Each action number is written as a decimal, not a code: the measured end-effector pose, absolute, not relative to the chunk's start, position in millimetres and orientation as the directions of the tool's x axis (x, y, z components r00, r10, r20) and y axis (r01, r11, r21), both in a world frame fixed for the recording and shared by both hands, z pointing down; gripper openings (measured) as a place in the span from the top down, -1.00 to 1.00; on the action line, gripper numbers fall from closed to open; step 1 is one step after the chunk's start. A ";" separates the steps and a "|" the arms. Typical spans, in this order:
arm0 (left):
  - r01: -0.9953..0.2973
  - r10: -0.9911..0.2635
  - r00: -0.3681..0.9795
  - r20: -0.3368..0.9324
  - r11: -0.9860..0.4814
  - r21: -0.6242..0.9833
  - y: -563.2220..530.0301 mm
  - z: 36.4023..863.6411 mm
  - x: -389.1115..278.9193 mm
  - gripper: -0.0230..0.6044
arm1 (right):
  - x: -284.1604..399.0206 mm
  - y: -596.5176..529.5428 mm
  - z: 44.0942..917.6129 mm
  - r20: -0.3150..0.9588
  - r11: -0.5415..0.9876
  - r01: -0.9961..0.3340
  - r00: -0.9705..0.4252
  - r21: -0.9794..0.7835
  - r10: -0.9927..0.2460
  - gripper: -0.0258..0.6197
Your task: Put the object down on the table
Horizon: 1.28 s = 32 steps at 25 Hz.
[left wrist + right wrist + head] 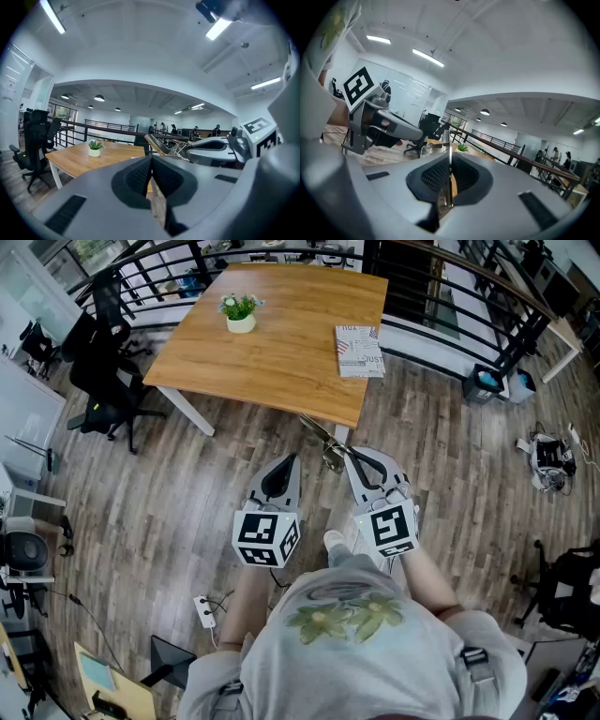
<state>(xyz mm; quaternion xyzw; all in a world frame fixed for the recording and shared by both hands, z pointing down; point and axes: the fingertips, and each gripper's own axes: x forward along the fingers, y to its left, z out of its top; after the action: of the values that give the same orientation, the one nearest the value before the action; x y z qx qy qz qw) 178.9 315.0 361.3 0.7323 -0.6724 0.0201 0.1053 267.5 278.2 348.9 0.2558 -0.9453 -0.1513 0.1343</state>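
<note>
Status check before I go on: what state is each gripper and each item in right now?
left gripper: shut, nothing between the jaws.
right gripper: shut on the metal tool.
metal tool: held in the air near the edge of the table, not yet set down.
book: closed, lying flat on the table.
potted plant: upright on the table.

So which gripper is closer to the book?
Right. The right gripper, holding a metal tool, is in line with the book; the left gripper is off to the side.
</note>
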 end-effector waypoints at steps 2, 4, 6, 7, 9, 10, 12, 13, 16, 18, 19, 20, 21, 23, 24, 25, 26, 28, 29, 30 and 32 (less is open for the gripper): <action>-0.990 -0.983 0.090 0.162 -0.071 0.118 302.8 355.4 180.5 0.88 | 268.6 264.1 348.3 0.152 0.827 -0.452 -0.840 0.334 -0.521 0.88; -0.992 -0.984 0.080 0.156 -0.063 0.111 290.6 352.0 182.8 0.88 | 270.3 251.1 348.1 0.149 0.831 -0.448 -0.845 0.330 -0.514 0.88; -0.993 -0.986 0.068 0.154 -0.052 0.108 279.5 351.8 186.6 0.88 | 273.0 239.2 349.1 0.156 0.837 -0.434 -0.850 0.333 -0.503 0.88; -0.993 -0.986 0.062 0.154 -0.046 0.110 275.1 352.7 188.8 0.88 | 274.5 233.5 349.6 0.159 0.840 -0.427 -0.853 0.335 -0.497 0.88; -0.992 -0.986 0.052 0.157 -0.033 0.121 267.3 355.9 191.3 0.88 | 274.9 221.4 349.9 0.160 0.844 -0.416 -0.859 0.339 -0.487 0.88; -0.992 -0.986 0.049 0.161 -0.029 0.124 263.7 358.0 191.0 0.88 | 273.4 215.3 350.0 0.159 0.844 -0.413 -0.860 0.341 -0.485 0.88; -0.992 -0.983 0.047 0.178 -0.026 0.122 259.5 364.8 188.8 0.88 | 269.4 206.7 352.9 0.161 0.848 -0.411 -0.861 0.335 -0.482 0.88; -0.992 -0.981 0.044 0.188 -0.021 0.121 258.4 369.1 186.6 0.88 | 267.9 204.2 355.6 0.163 0.851 -0.410 -0.863 0.327 -0.479 0.88; -0.991 -0.978 0.019 0.207 0.010 0.136 251.0 380.0 175.2 0.88 | 262.2 195.8 363.9 0.178 0.861 -0.398 -0.866 0.317 -0.467 0.88; -0.989 -0.976 0.012 0.218 0.021 0.148 243.0 387.1 168.5 0.88 | 256.0 187.1 371.5 0.189 0.866 -0.392 -0.867 0.311 -0.461 0.88; -0.988 -0.974 0.014 0.226 0.021 0.150 239.0 391.1 165.8 0.88 | 252.5 182.4 376.3 0.192 0.869 -0.392 -0.868 0.302 -0.458 0.88; -0.989 -0.972 0.015 0.234 0.021 0.149 234.7 394.8 162.6 0.88 | 248.4 177.5 380.4 0.197 0.872 -0.390 -0.868 0.296 -0.455 0.88; -0.989 -0.970 0.014 0.241 0.023 0.147 229.9 397.7 158.1 0.88 | 243.6 172.3 383.3 0.203 0.874 -0.388 -0.868 0.293 -0.453 0.88; -0.989 -0.968 0.009 0.249 0.028 0.142 218.4 399.9 146.4 0.88 | 232.8 160.1 385.8 0.211 0.876 -0.386 -0.867 0.289 -0.452 0.88; -0.990 -0.968 0.008 0.250 0.028 0.141 212.1 399.9 140.0 0.88 | 227.2 153.3 386.2 0.212 0.876 -0.387 -0.866 0.288 -0.453 0.88; -0.990 -0.969 0.009 0.249 0.027 0.142 205.5 399.9 133.3 0.88 | 221.3 146.2 386.6 0.212 0.875 -0.390 -0.865 0.287 -0.455 0.88; -0.989 -0.969 0.010 0.248 0.027 0.143 198.6 400.4 125.9 0.88 | 214.9 139.1 387.2 0.212 0.874 -0.393 -0.863 0.287 -0.458 0.88; -0.989 -0.969 0.010 0.248 0.027 0.147 183.4 402.8 109.9 0.88 | 200.4 125.1 389.4 0.220 0.872 -0.395 -0.859 0.289 -0.462 0.88; -0.988 -0.968 0.012 0.249 0.026 0.150 175.1 404.5 102.0 0.88 | 192.8 118.2 390.7 0.229 0.873 -0.392 -0.857 0.292 -0.462 0.88; -0.988 -0.968 0.017 0.251 0.023 0.152 166.1 405.9 94.5 0.88 | 185.3 110.7 392.1 0.239 0.873 -0.389 -0.855 0.295 -0.461 0.88; -0.988 -0.968 0.028 0.251 0.011 0.152 146.0 406.0 80.0 0.88 | 170.6 92.1 393.0 0.246 0.870 -0.390 -0.850 0.300 -0.466 0.88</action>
<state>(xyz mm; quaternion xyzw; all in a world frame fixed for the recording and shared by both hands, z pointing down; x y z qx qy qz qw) 80.0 146.0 406.0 0.7024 -0.6961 0.0362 0.1439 170.6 92.1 393.0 0.2243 -0.9542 -0.1204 0.1574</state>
